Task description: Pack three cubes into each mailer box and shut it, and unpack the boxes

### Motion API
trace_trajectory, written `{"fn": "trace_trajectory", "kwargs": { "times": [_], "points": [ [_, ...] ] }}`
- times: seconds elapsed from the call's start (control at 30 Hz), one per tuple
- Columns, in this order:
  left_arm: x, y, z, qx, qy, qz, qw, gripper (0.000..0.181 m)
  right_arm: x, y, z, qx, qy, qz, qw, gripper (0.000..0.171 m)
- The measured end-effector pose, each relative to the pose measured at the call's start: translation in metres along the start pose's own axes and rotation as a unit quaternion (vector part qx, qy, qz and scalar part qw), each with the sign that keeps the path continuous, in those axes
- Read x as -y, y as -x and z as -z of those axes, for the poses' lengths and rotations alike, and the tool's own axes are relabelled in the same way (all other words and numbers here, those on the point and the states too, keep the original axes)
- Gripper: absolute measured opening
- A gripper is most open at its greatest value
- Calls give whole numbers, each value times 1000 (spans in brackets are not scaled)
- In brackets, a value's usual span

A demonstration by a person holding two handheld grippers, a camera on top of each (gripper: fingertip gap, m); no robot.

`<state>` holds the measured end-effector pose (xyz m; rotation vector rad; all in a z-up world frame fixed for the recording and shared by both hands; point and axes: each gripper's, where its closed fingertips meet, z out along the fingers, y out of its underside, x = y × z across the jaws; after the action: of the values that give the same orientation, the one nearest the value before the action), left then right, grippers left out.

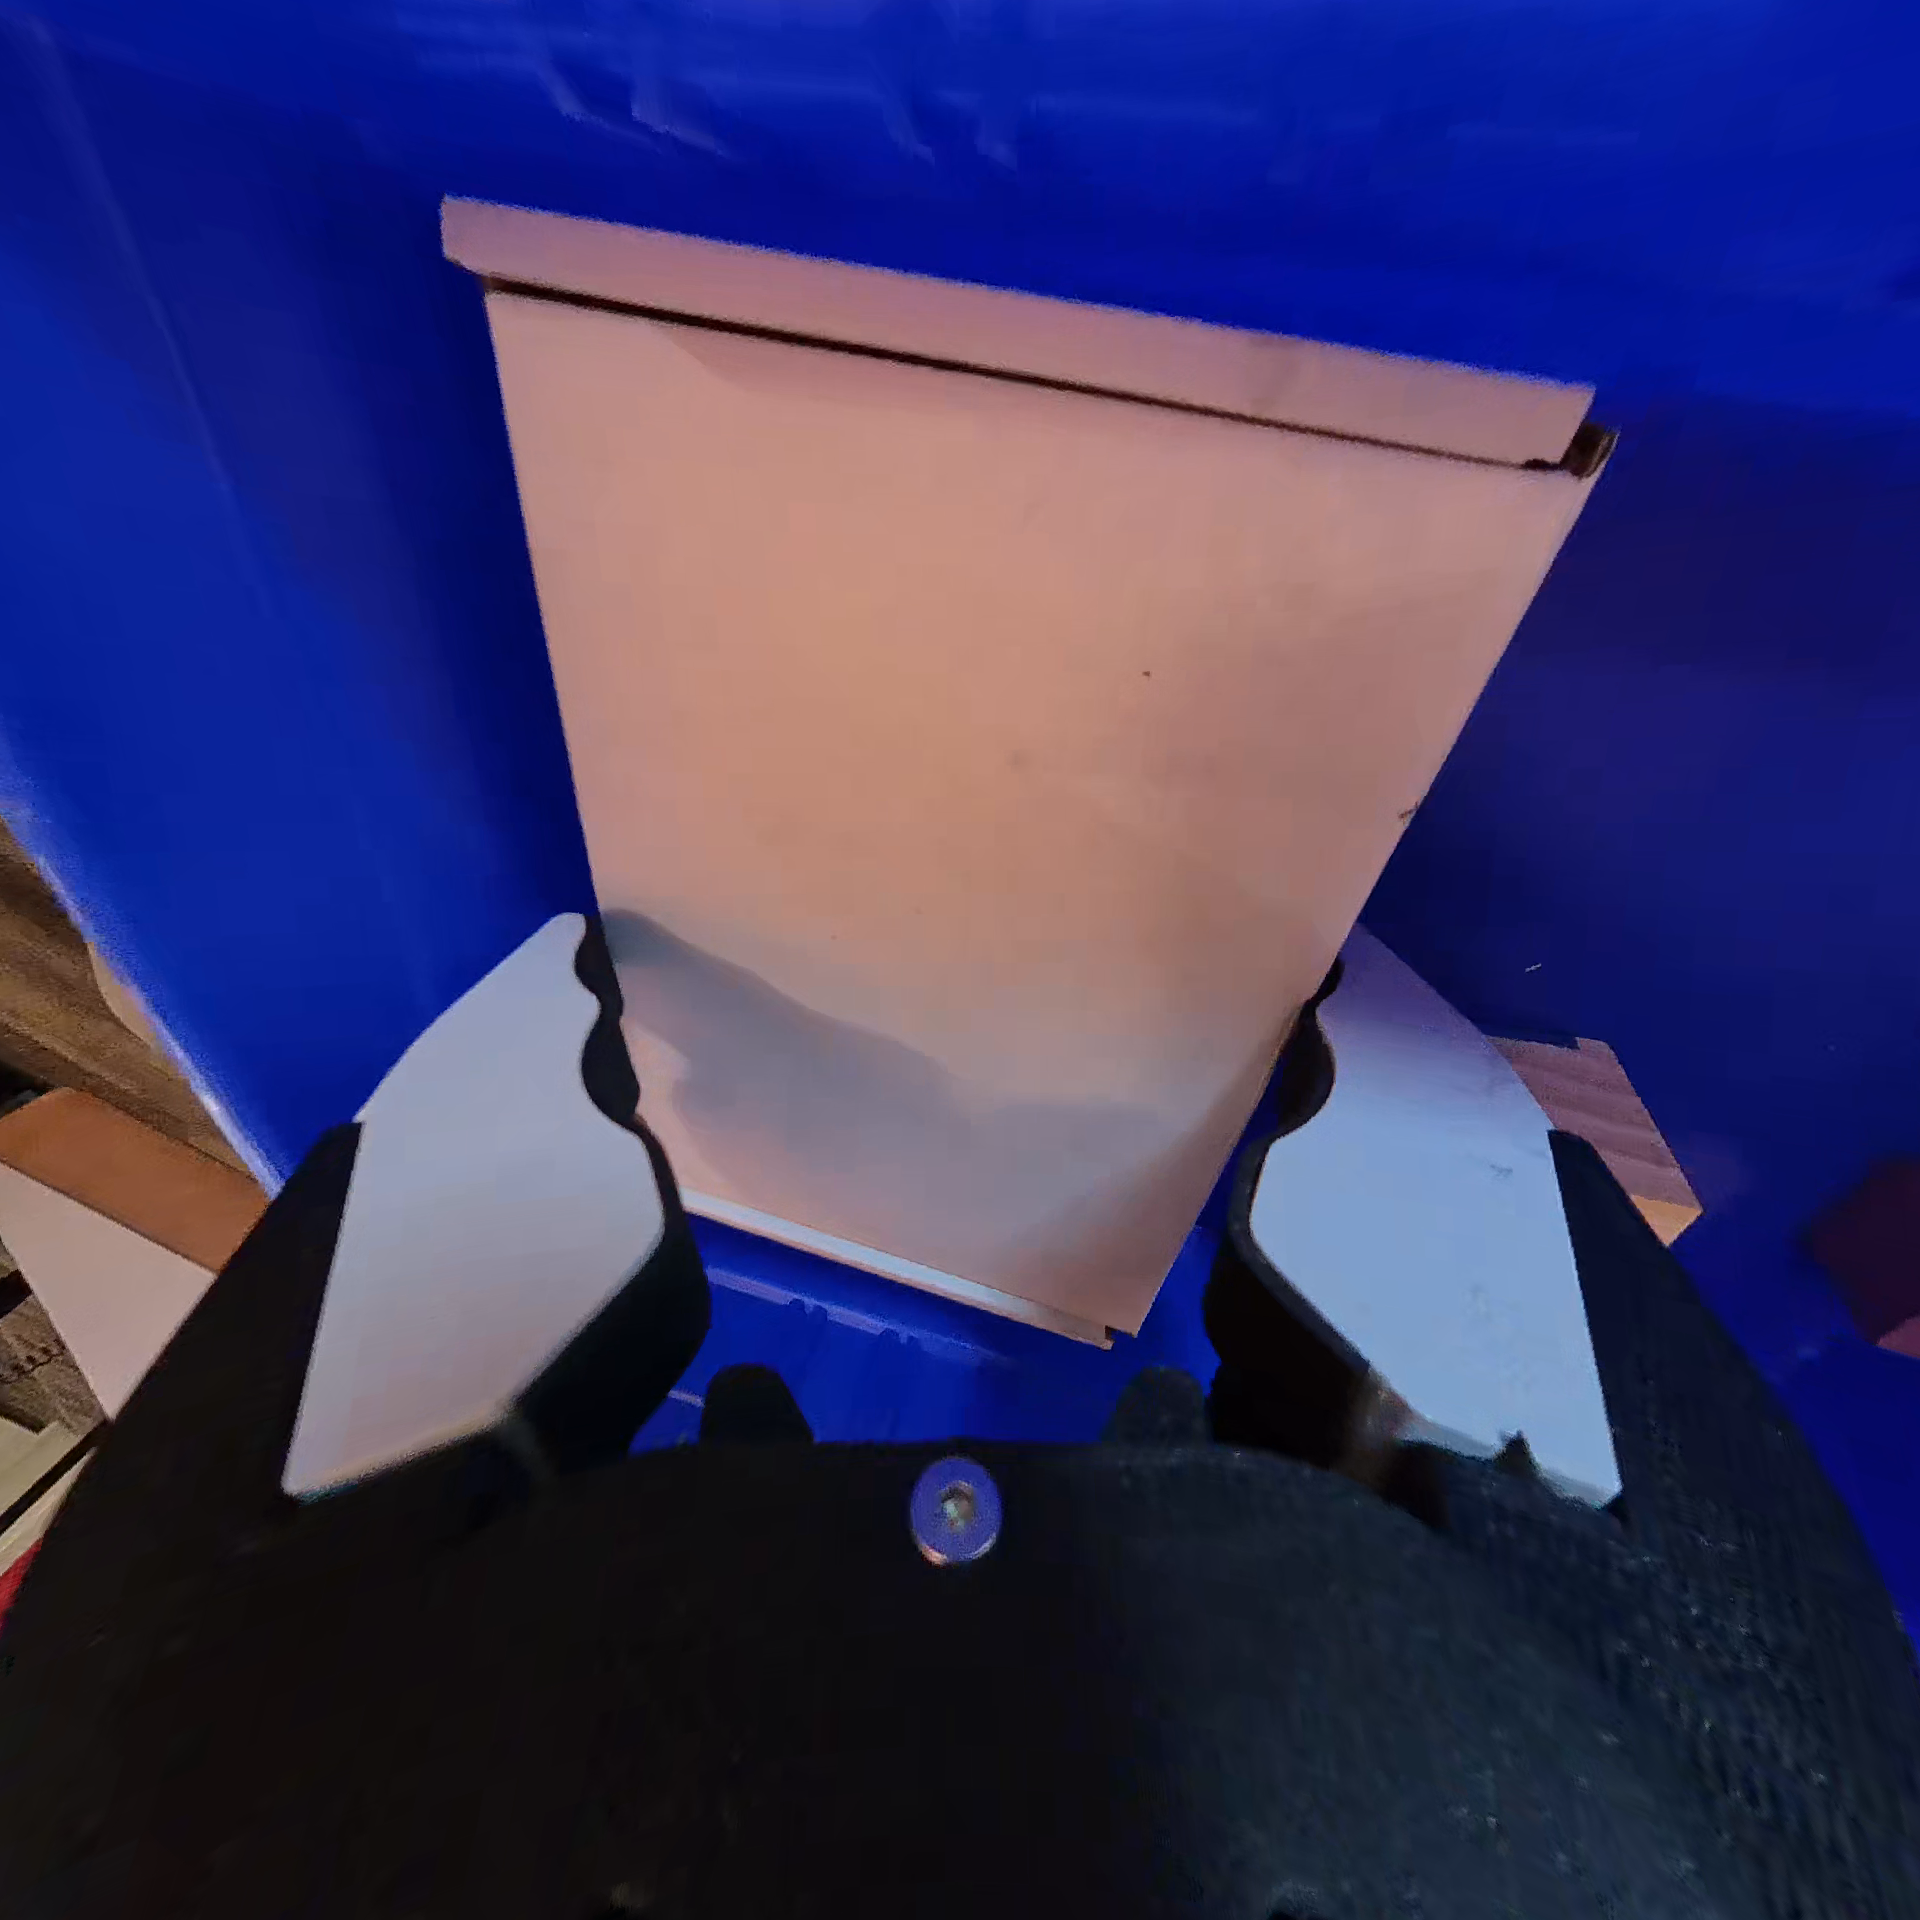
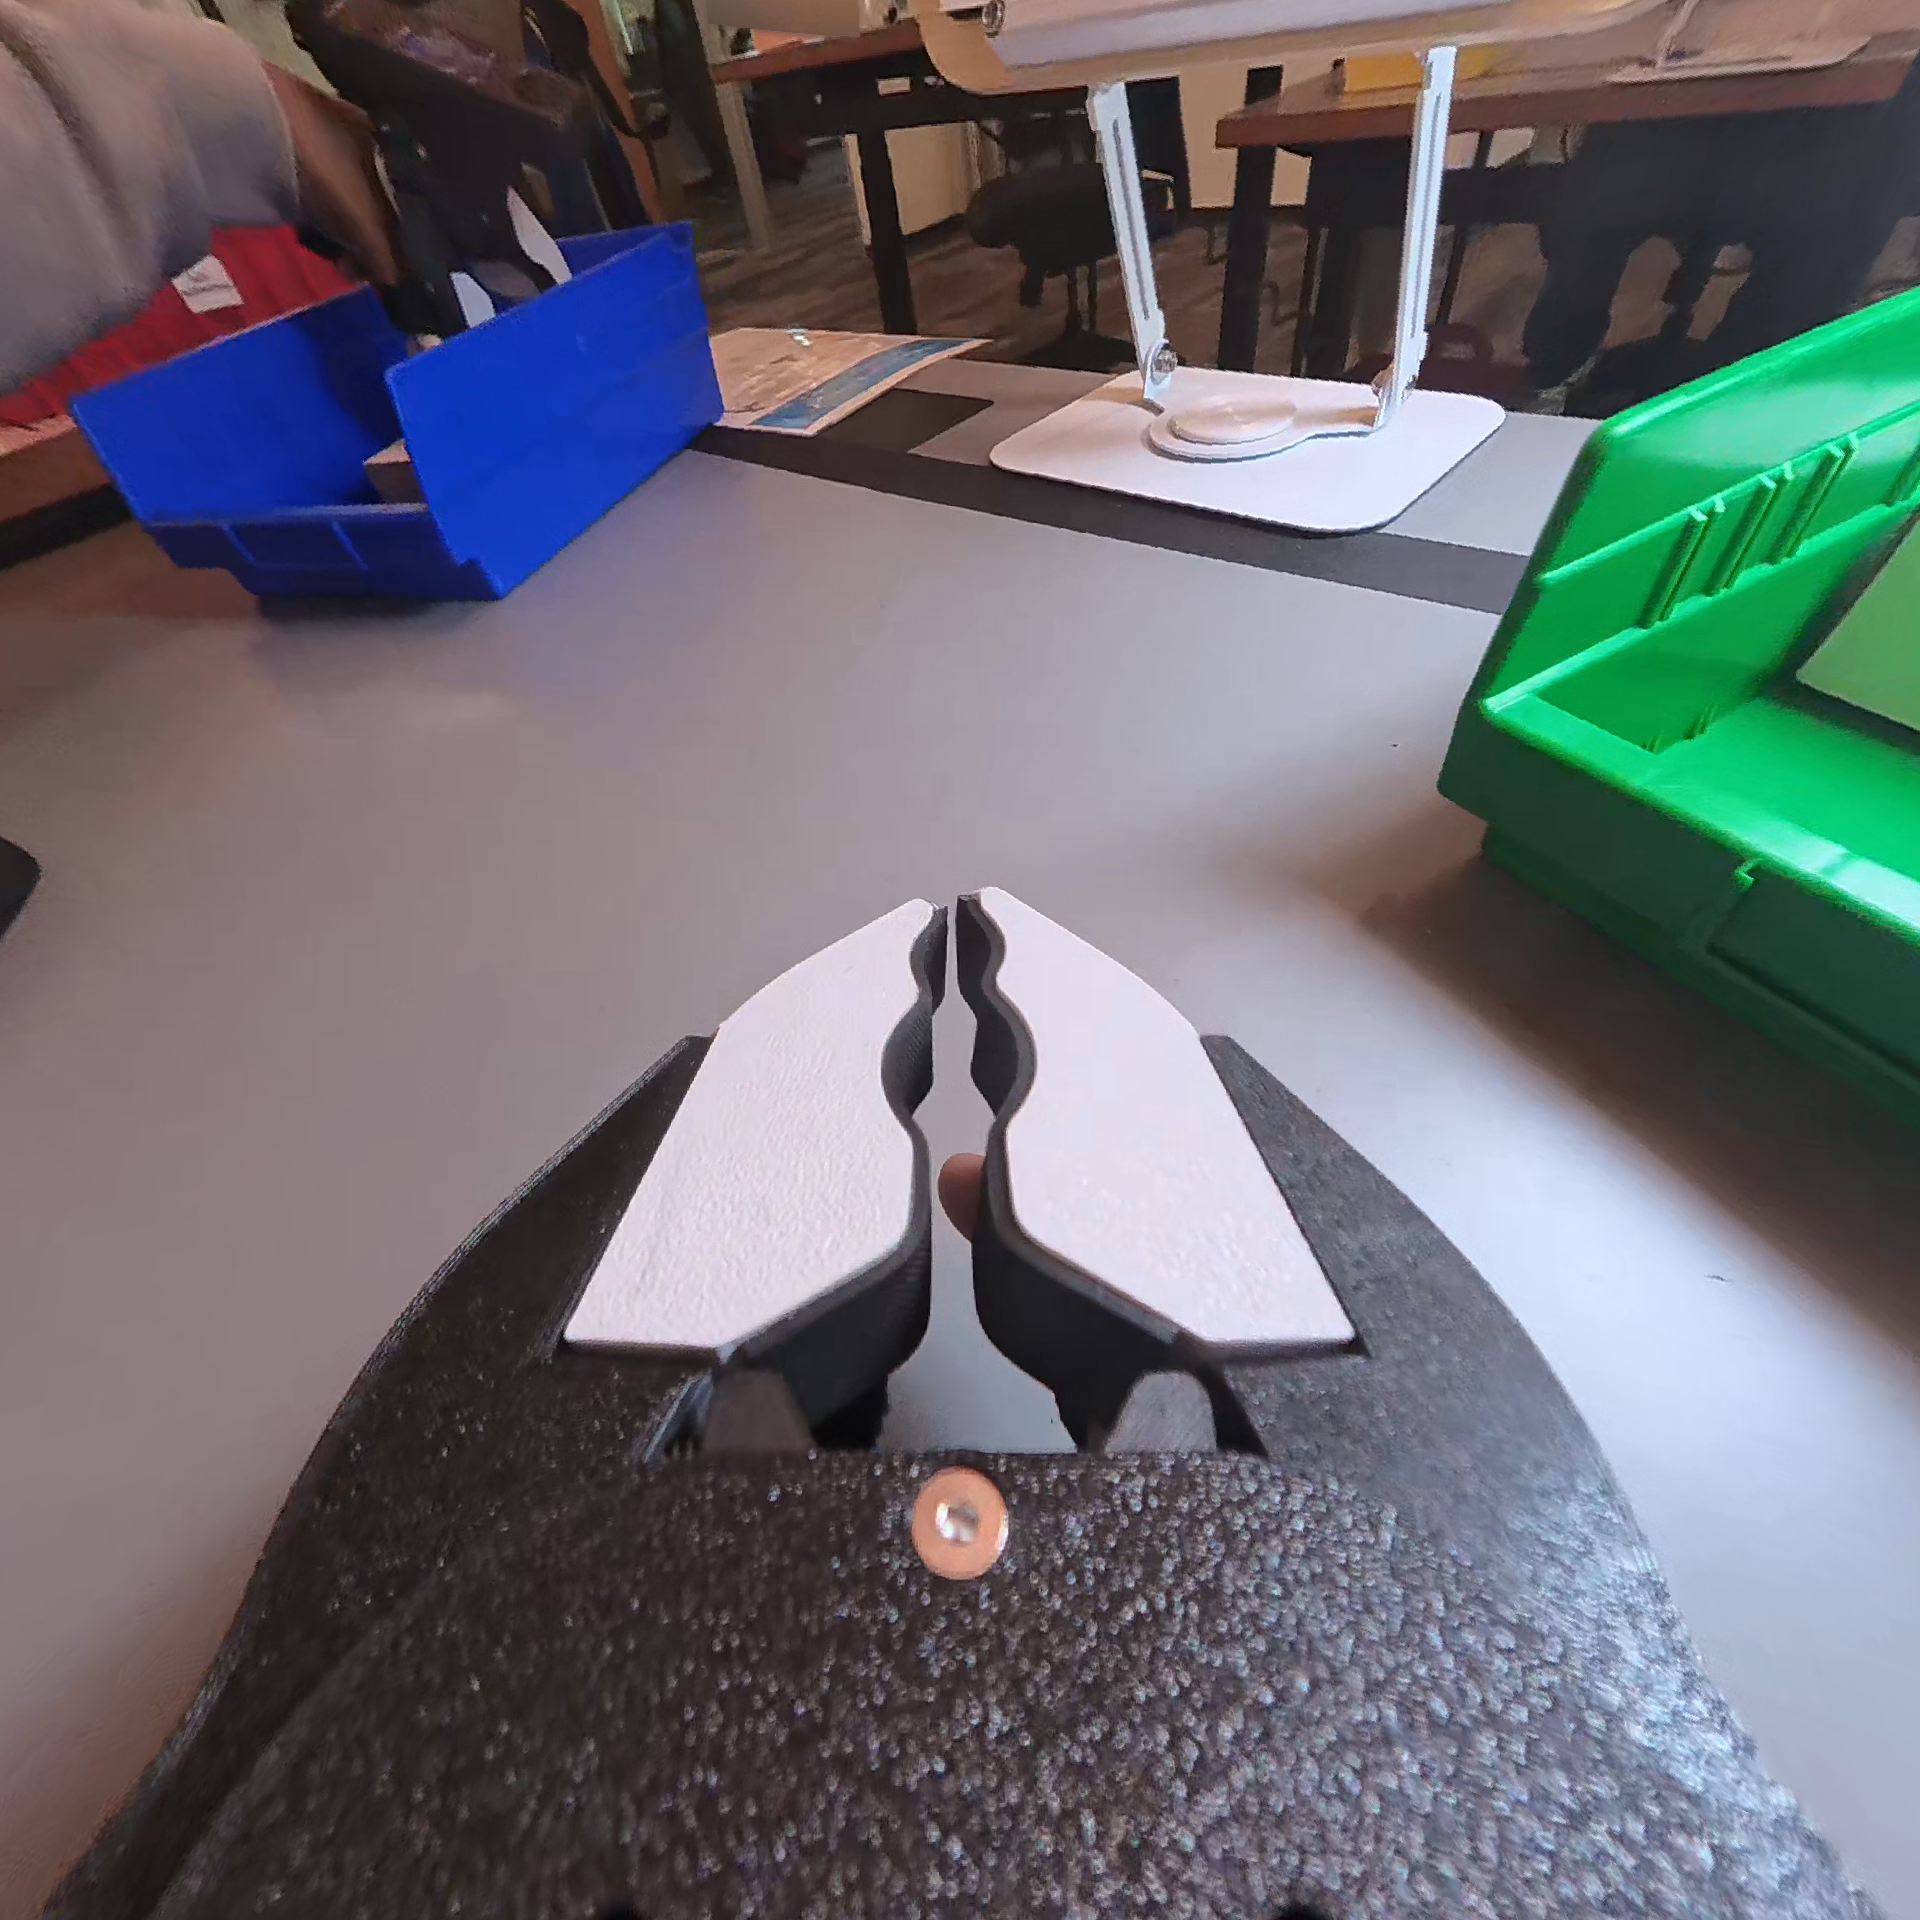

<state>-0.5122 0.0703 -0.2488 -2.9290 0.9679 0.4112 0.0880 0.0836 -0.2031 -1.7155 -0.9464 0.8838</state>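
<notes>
The left gripper (image 1: 956,1049) had its jaws spread wide, one finger pressed against each side edge of a closed mailer box (image 1: 997,727), so the box was clamped across its width near its lower end. The box stood nearly upright inside the blue bin (image 1: 260,520), its lid flap seam at the top and its bottom edge close to the bin floor. A wooden cube (image 1: 1600,1132) lay in the bin just right of the right finger; whether it touched the box could not be determined, as the finger hid the gap.

The right gripper (image 2: 953,914) had its jaws almost fully together, only a thin slit between the tips, and held nothing. It hovered low over the bare grey counter (image 2: 520,831).

In the right wrist view the blue bin (image 2: 540,416) stood at the far left of the counter with the left gripper (image 2: 488,270) reaching into it. A green bin (image 2: 1662,727) stood at the right, well apart from the blue one. A white stand (image 2: 1247,447) rested on the counter between them, farther back.
</notes>
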Motion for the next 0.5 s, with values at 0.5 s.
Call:
{"fn": "trace_trajectory", "kwargs": {
  "times": [0.5],
  "points": [
    [-2, -24, 21, -19, -10, -34, 999, 130, -1, 1, -1, 16, 1, -21, 1000, 3]
  ]
}}
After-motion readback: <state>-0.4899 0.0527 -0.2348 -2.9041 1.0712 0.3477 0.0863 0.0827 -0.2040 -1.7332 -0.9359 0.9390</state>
